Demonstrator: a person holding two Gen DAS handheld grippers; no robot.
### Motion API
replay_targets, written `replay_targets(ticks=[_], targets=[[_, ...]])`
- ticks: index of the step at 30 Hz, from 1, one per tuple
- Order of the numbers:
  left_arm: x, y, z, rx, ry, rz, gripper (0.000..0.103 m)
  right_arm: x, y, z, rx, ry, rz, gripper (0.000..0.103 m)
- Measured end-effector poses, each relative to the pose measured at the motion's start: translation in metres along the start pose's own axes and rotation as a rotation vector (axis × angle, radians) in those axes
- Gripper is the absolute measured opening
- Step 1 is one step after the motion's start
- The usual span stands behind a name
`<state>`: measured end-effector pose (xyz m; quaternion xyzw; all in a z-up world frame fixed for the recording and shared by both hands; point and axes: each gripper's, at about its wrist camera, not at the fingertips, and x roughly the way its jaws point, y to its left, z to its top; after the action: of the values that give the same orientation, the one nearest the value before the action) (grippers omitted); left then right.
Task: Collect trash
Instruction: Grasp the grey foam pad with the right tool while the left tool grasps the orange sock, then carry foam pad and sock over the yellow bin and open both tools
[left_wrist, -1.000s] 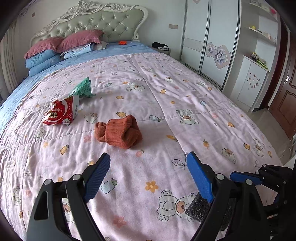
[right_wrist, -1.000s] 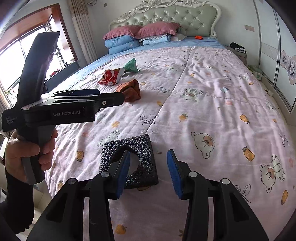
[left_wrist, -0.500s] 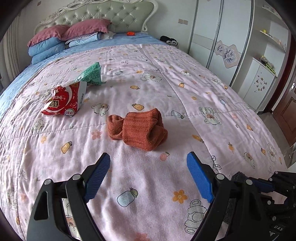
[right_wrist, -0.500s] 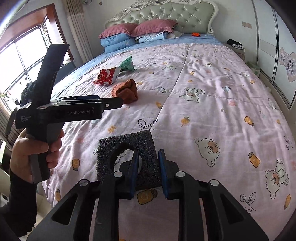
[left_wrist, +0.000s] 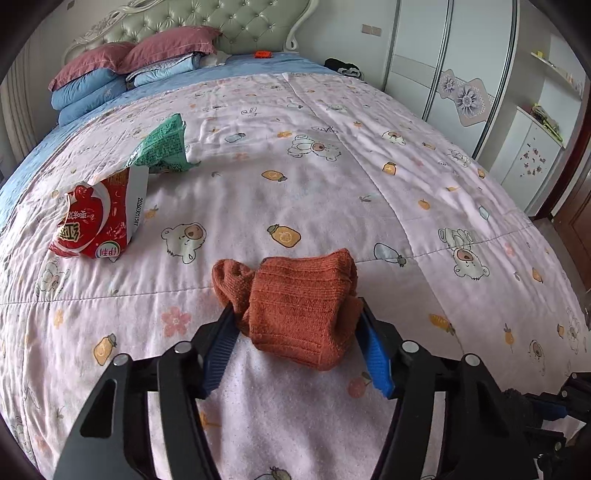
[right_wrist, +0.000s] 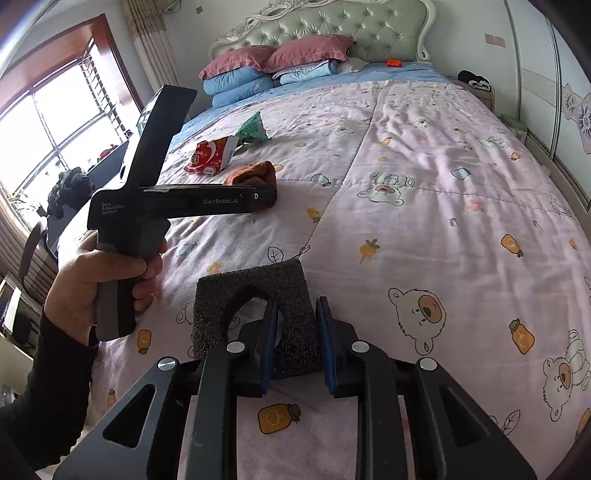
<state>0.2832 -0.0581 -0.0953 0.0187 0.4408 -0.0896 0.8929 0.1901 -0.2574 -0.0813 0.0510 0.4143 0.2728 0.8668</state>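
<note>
Left wrist view: left gripper (left_wrist: 295, 314) low in frame, jaws closing around a rust-orange knitted cloth (left_wrist: 295, 302) bundled at lower centre on the pink quilt (left_wrist: 369, 177). Blue pads touching both flanks of the bundle, left pad at its rolled end, right pad tucked against its right edge. Cloth lying on the quilt.

Upper left of the same view: red snack wrapper (left_wrist: 96, 221), crumpled, flat on the quilt; green wrapper (left_wrist: 162, 146) just beyond it, the two touching or overlapping at their near corners. Both well apart from the cloth.

Far end of bed at top: maroon and blue pillows (left_wrist: 122, 74) stacked against a tufted green headboard (left_wrist: 207, 22). Small orange object (left_wrist: 262, 54) on the blue sheet near the headboard; cannot identify. White wardrobe (left_wrist: 454, 62) along the right edge.

Right wrist view: right gripper (right_wrist: 295, 314) at lower centre, jaws narrow and clamped on one limb of a black foam piece (right_wrist: 255, 295) with an arch-shaped cut-out; foam standing out ahead of the fingers, above the quilt, contact with quilt unclear.

Left of that frame: left hand (right_wrist: 99, 280), dark sleeve, wrapped around the handle of the other gripper, whose nose meets the orange cloth at upper centre. Window (right_wrist: 55, 122) at far left.
</note>
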Motion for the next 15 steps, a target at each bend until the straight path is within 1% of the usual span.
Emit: replay_targets(ticks=[2, 4, 7, 11, 15], targets=[[-0.002, -0.002, -0.002, 0.007, -0.009, 0.0, 0.05, -0.001, -0.001, 0.0, 0.005, -0.006, 0.003, 0.021], [-0.007, -0.003, -0.003, 0.006, -0.014, -0.005, 0.048, -0.003, -0.003, -0.001, 0.011, -0.011, 0.011, 0.021], [-0.015, -0.005, -0.008, -0.003, -0.006, -0.004, 0.048, -0.005, -0.008, -0.003, 0.029, -0.016, 0.01, 0.021], [-0.029, -0.022, -0.018, 0.029, -0.002, -0.045, 0.048, -0.017, -0.012, -0.005, 0.038, -0.044, -0.001, 0.021], [-0.044, -0.047, -0.025, 0.051, 0.001, -0.11, 0.048, -0.032, -0.021, -0.011, 0.043, -0.075, -0.07, 0.021]])
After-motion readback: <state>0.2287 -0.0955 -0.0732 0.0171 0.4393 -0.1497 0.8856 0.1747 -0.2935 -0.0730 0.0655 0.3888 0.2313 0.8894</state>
